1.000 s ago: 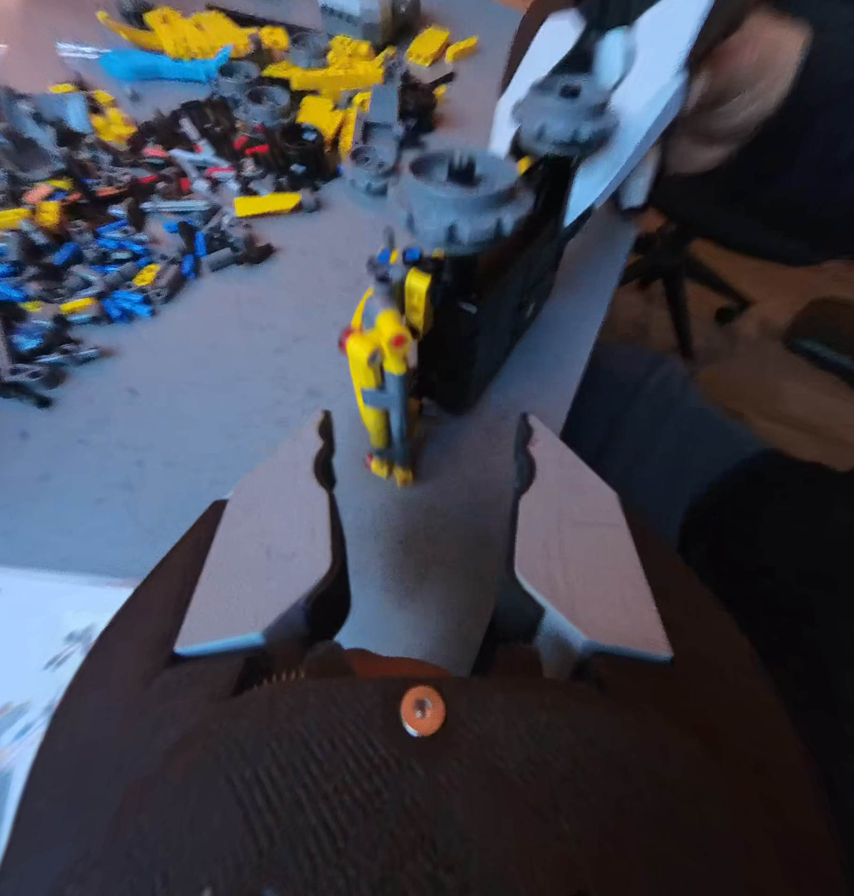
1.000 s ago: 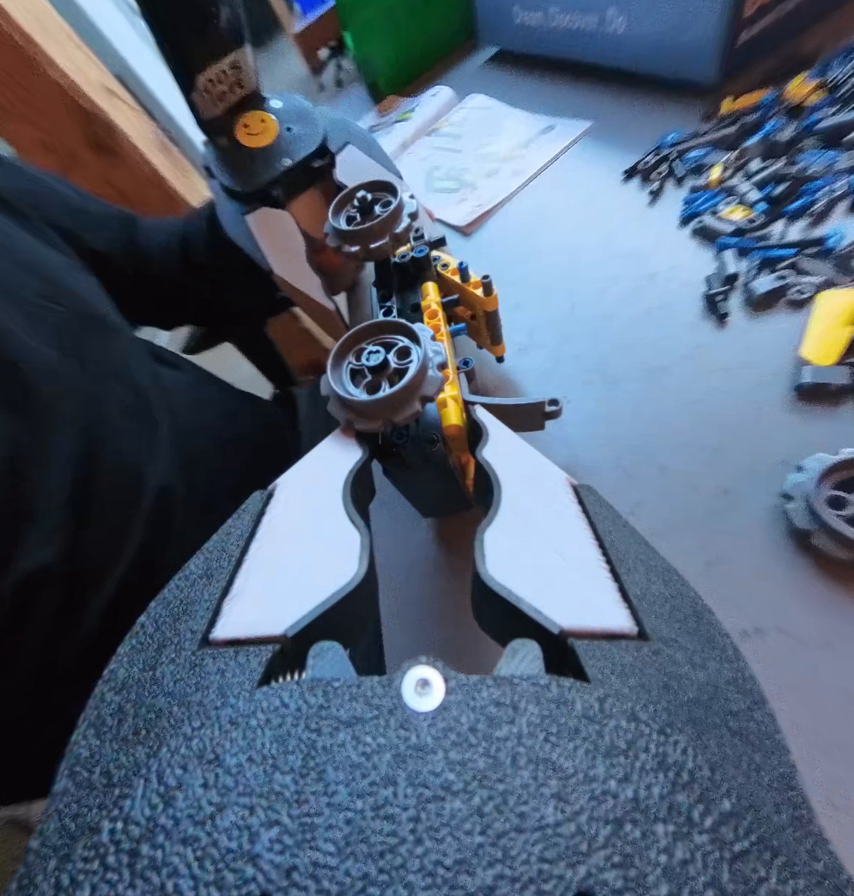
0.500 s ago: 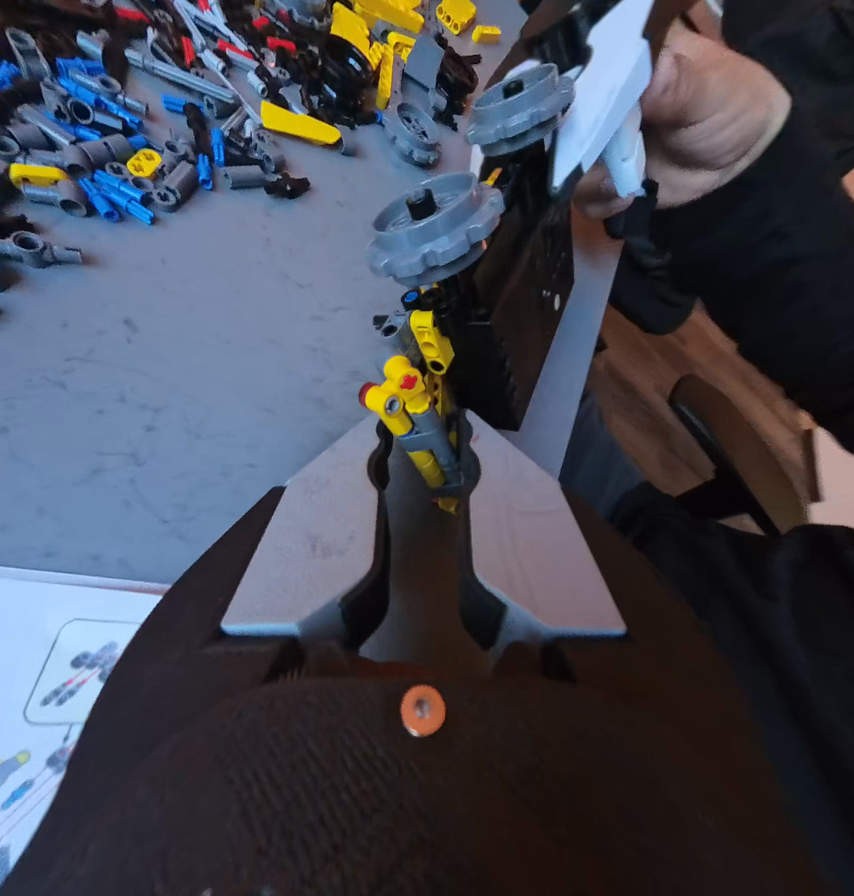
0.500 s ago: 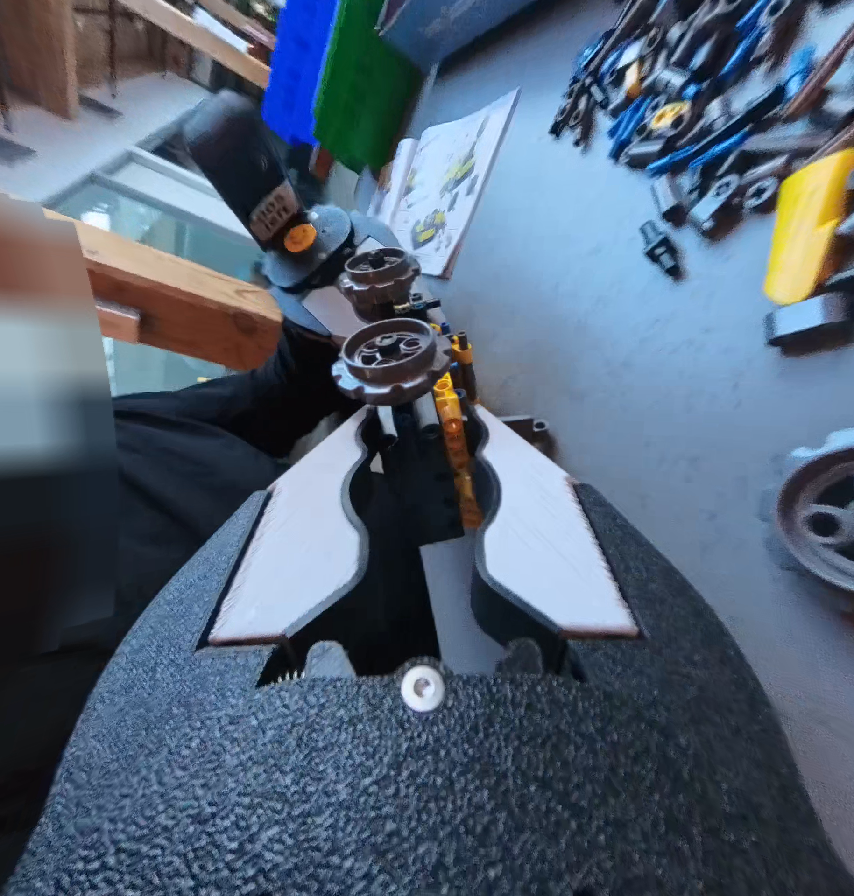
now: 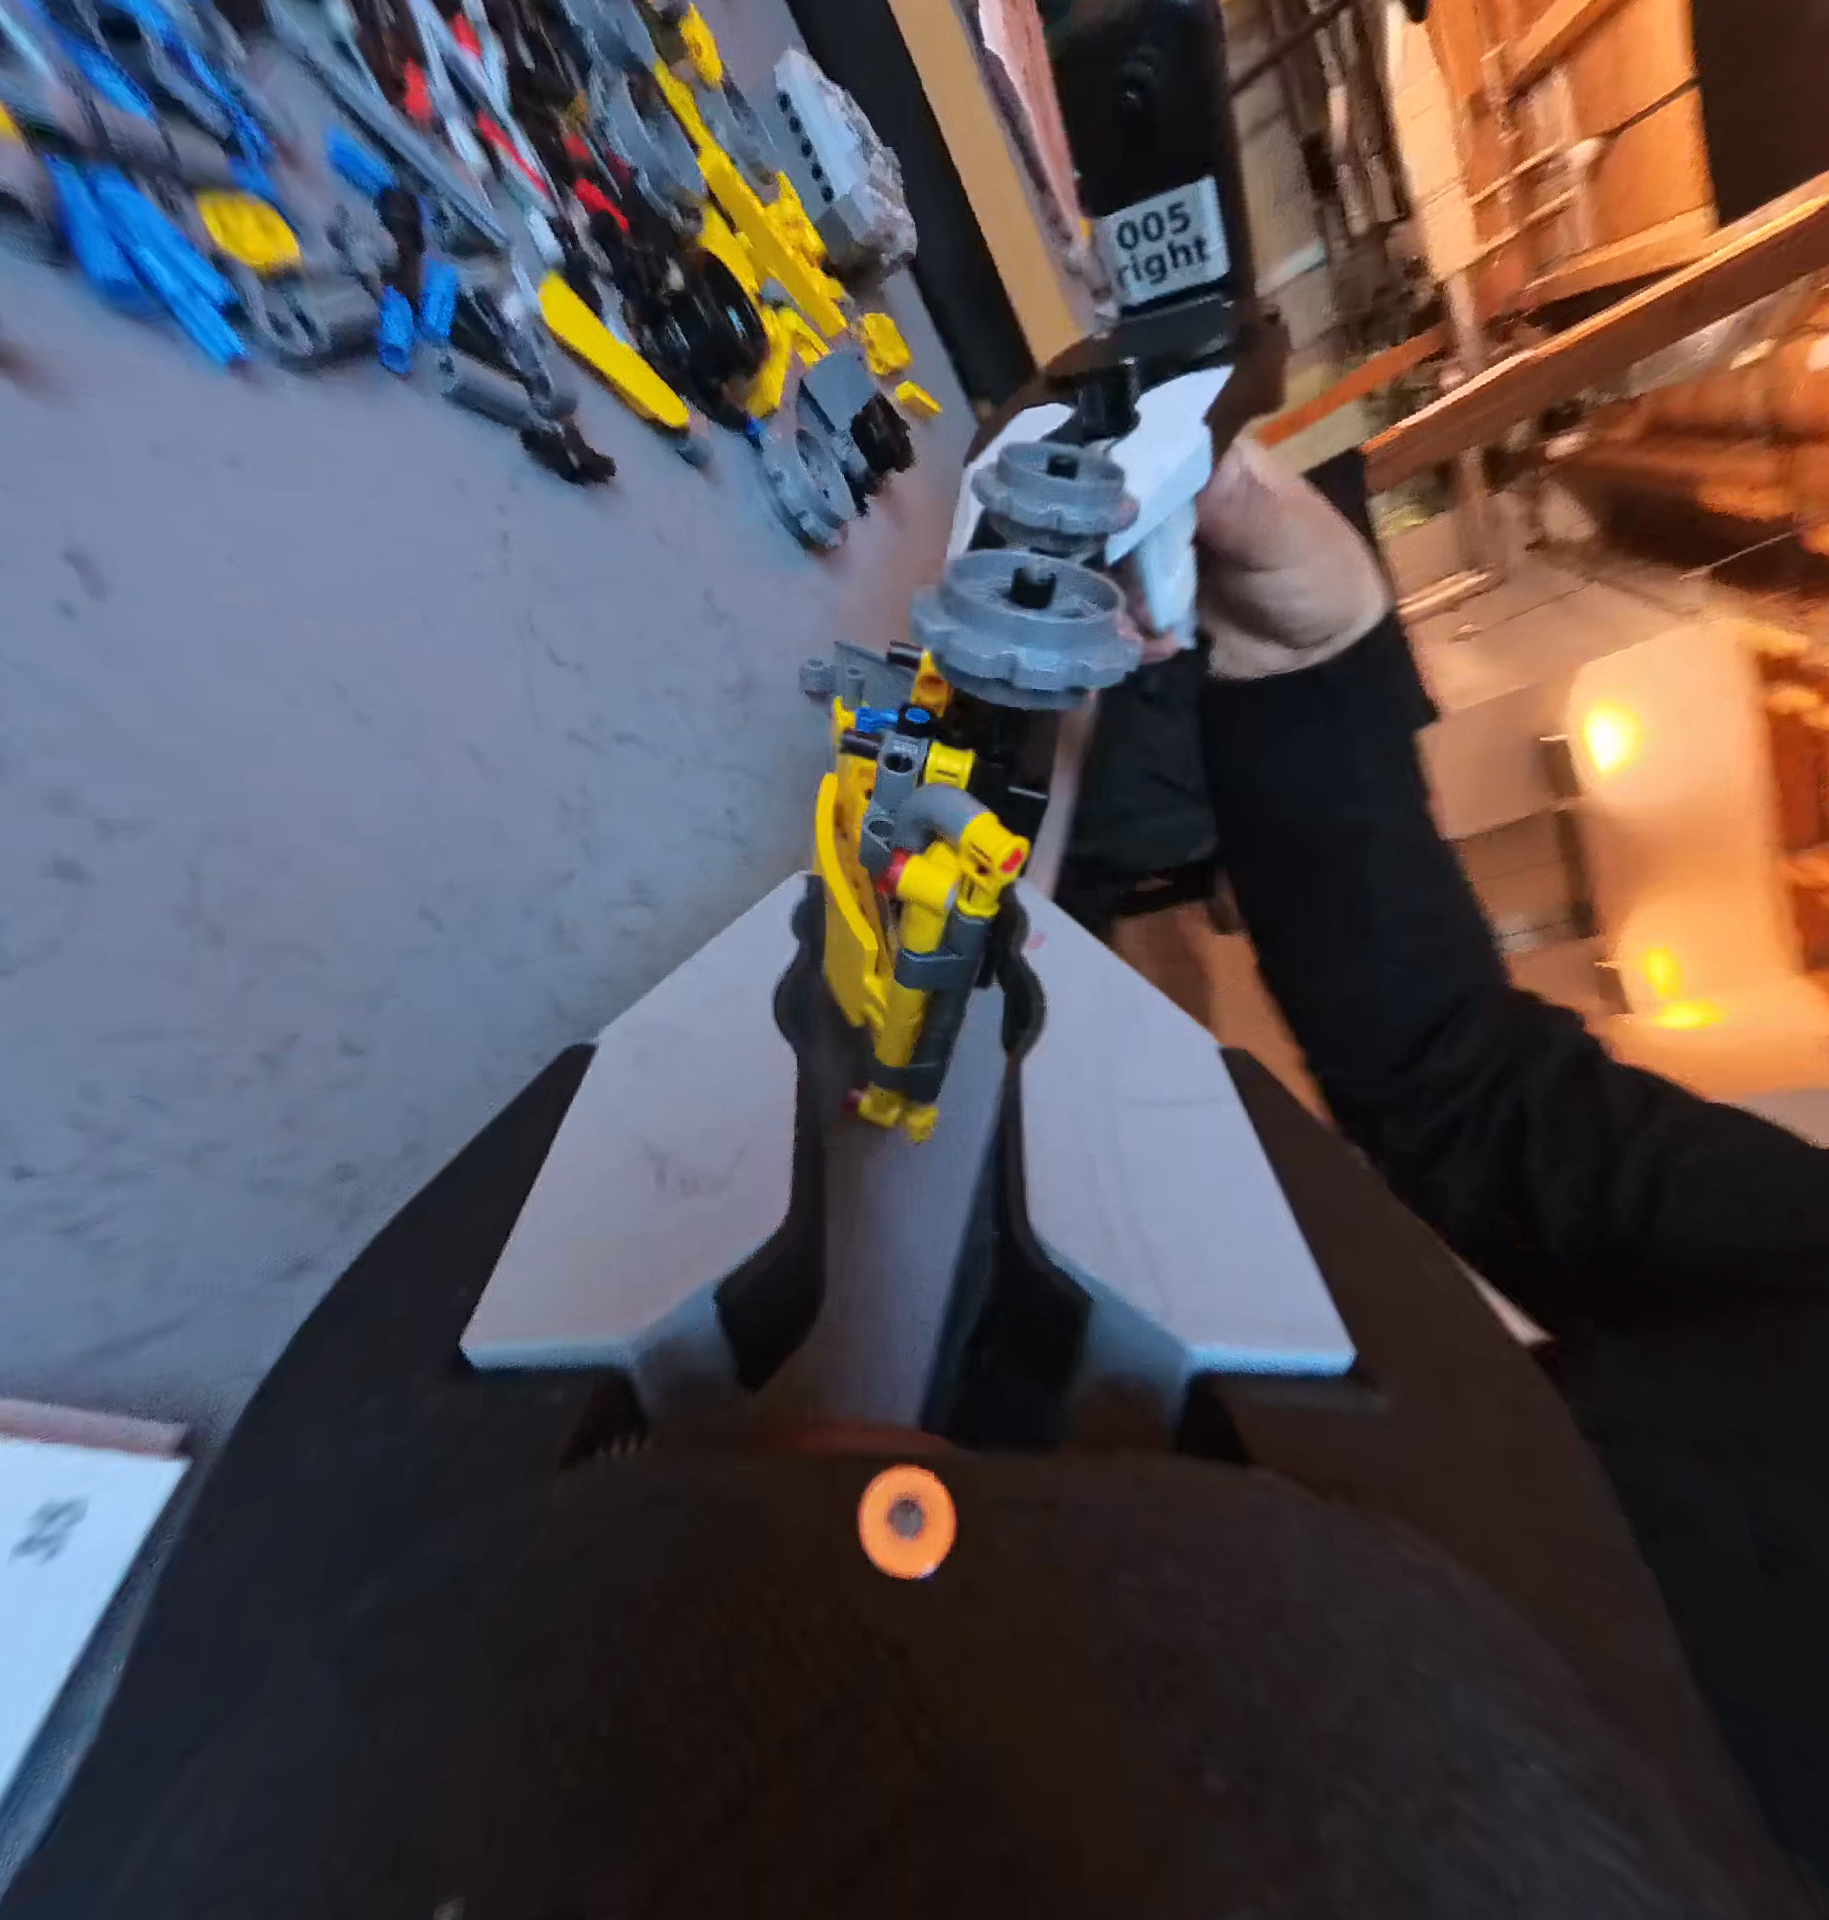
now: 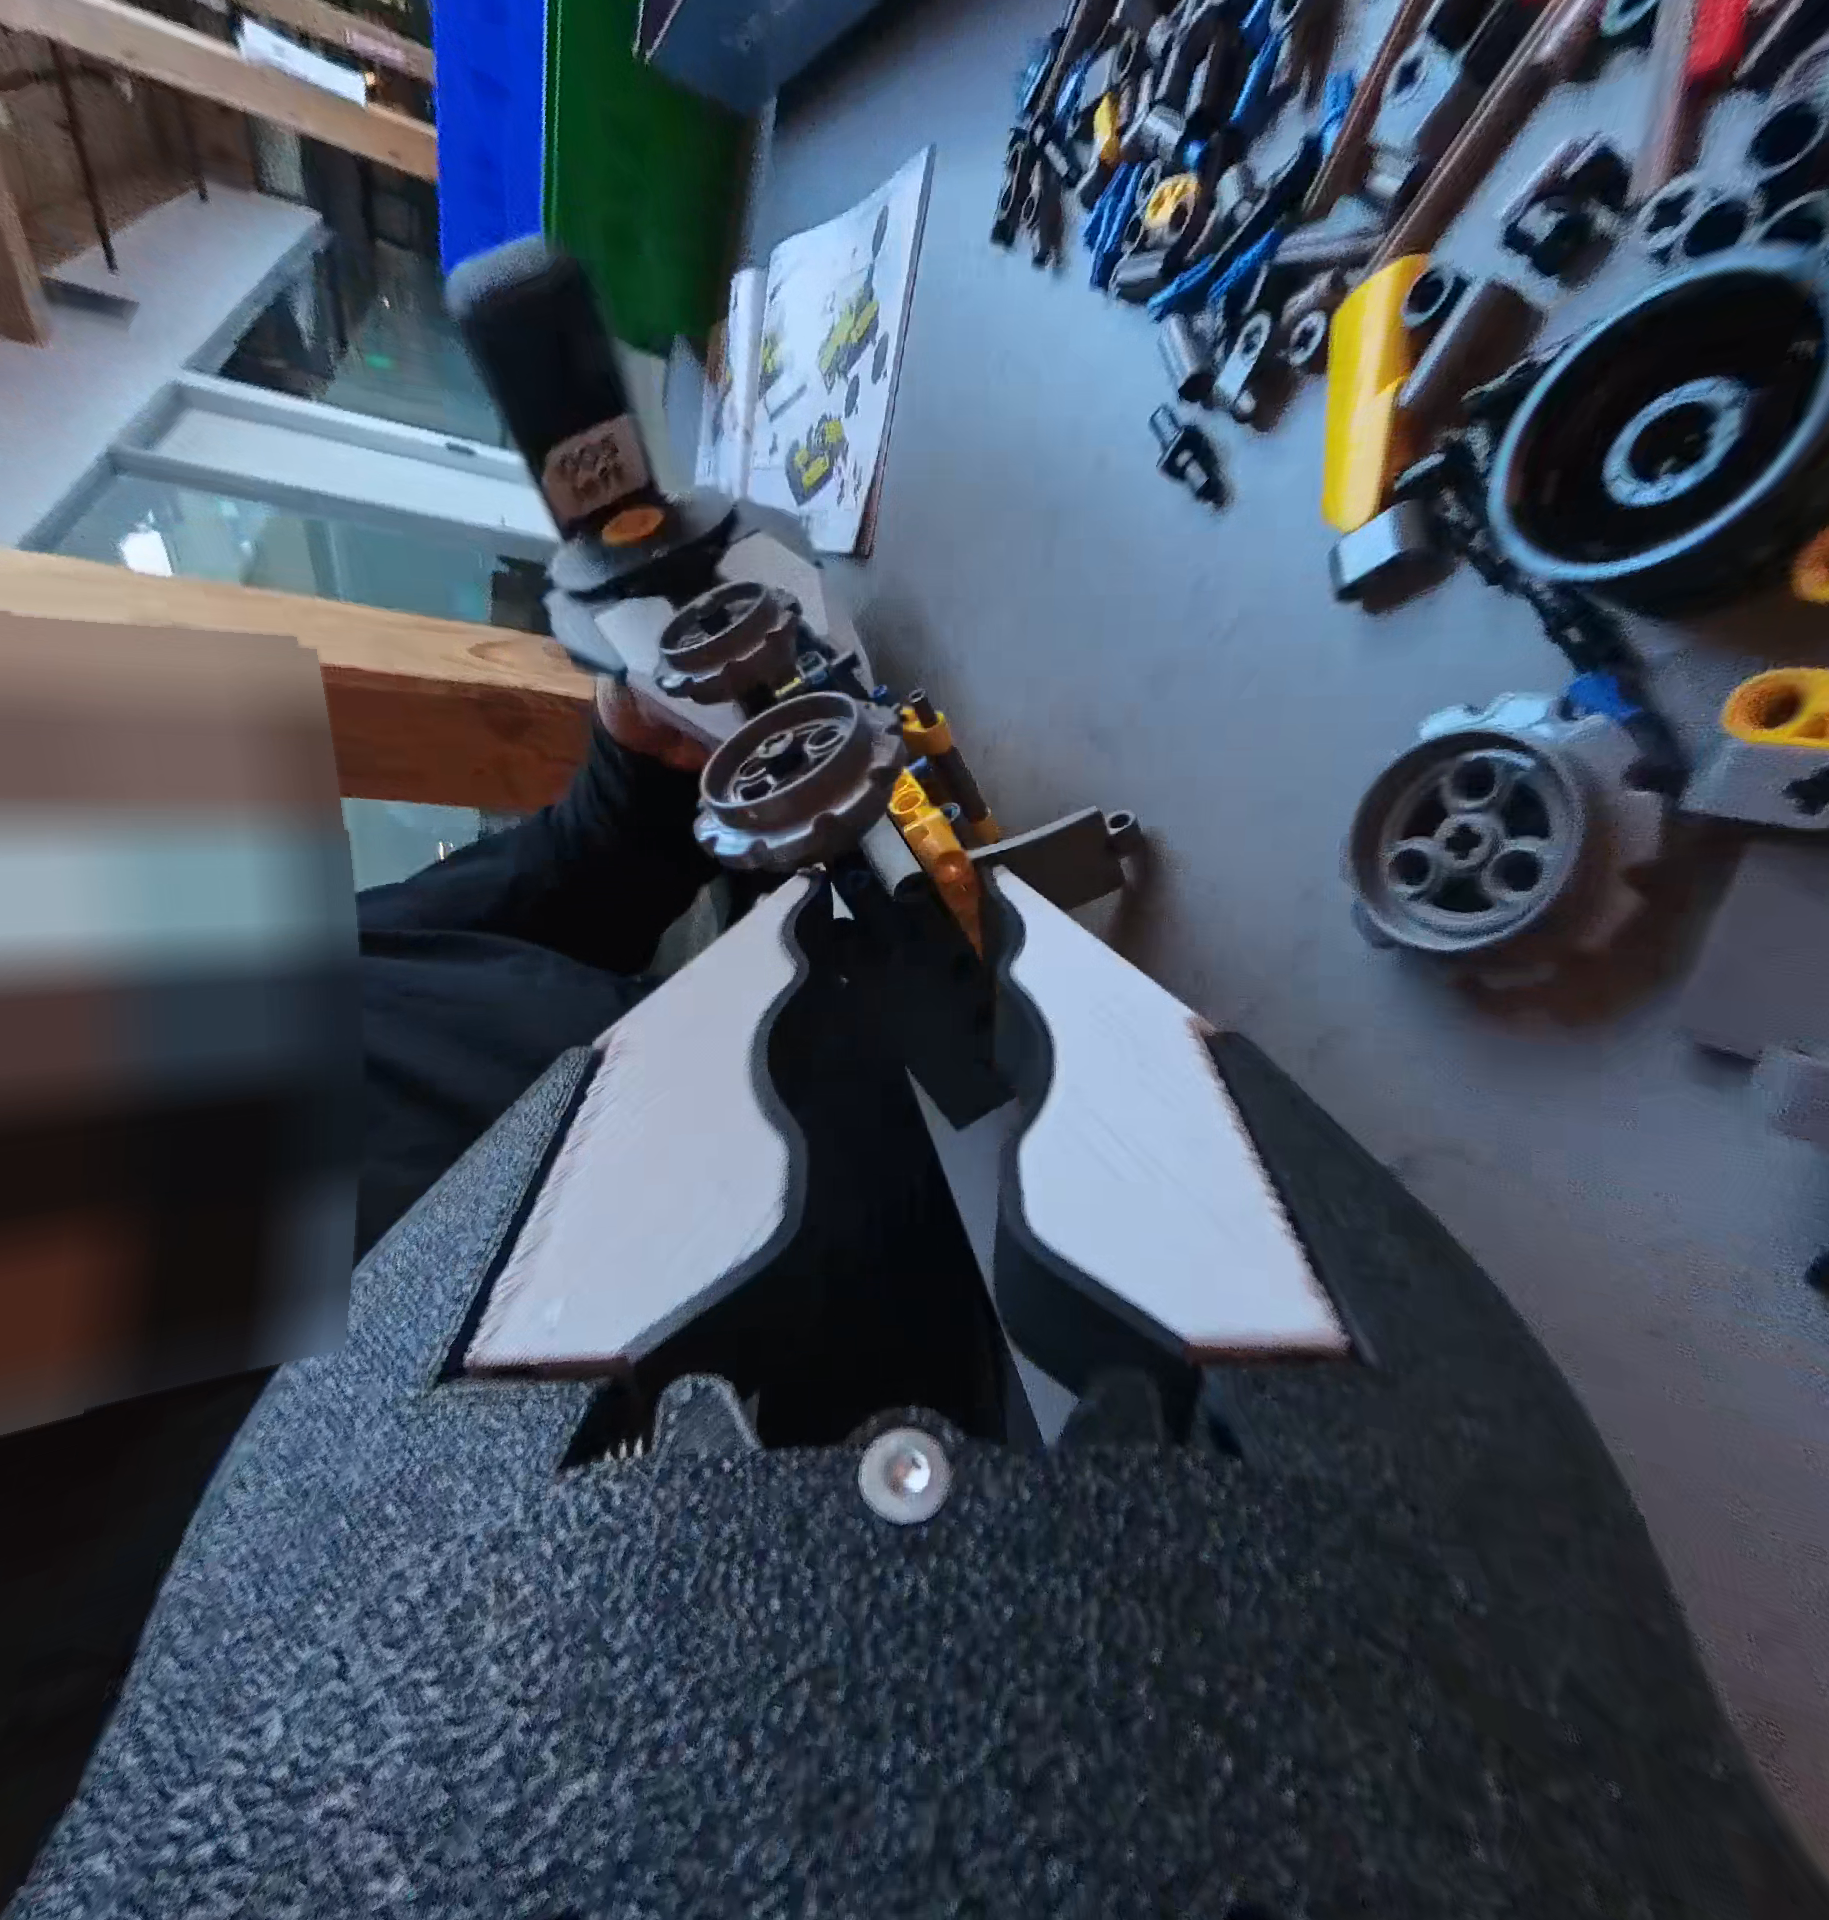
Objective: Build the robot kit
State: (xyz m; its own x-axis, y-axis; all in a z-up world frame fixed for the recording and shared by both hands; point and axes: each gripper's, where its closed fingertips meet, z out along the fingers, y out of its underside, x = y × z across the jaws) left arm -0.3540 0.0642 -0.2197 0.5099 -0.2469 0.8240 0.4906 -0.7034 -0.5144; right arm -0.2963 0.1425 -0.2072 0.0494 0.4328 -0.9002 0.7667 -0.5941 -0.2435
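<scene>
Left wrist view: we saw our left gripper (image 5: pixel 905 925) pinching the yellow arm end (image 5: pixel 905 977) of a brick-built model (image 5: pixel 951 790); its jaws were closed on this part.
Model, far end: two grey toothed wheels (image 5: pixel 1024 623) stood on the black body, and the right gripper (image 5: pixel 1107 457), with a hand (image 5: pixel 1274 582) on it, held there.
Table: the grey table (image 5: pixel 370 727) lay under the model, which seemed lifted or tilted near the table edge; we could not tell if it touched.
Loose parts: a pile of bricks (image 5: pixel 536 208) was well apart, at the back.

Right wrist view: our right gripper (image 6: pixel 905 904) had its jaws pressed on the black body (image 6: pixel 920 997) of the model, just under the near toothed wheel (image 6: pixel 785 779).
Around: an open booklet (image 6: pixel 837 353), a loose grey wheel (image 6: pixel 1471 842) and a black tyre (image 6: pixel 1679 436) lay on the table.

Handling: we judged the model light and stiff, but fragile at the pinned joints; the thin yellow arm could pull off, so the solid black body looked the safer place to hold.
</scene>
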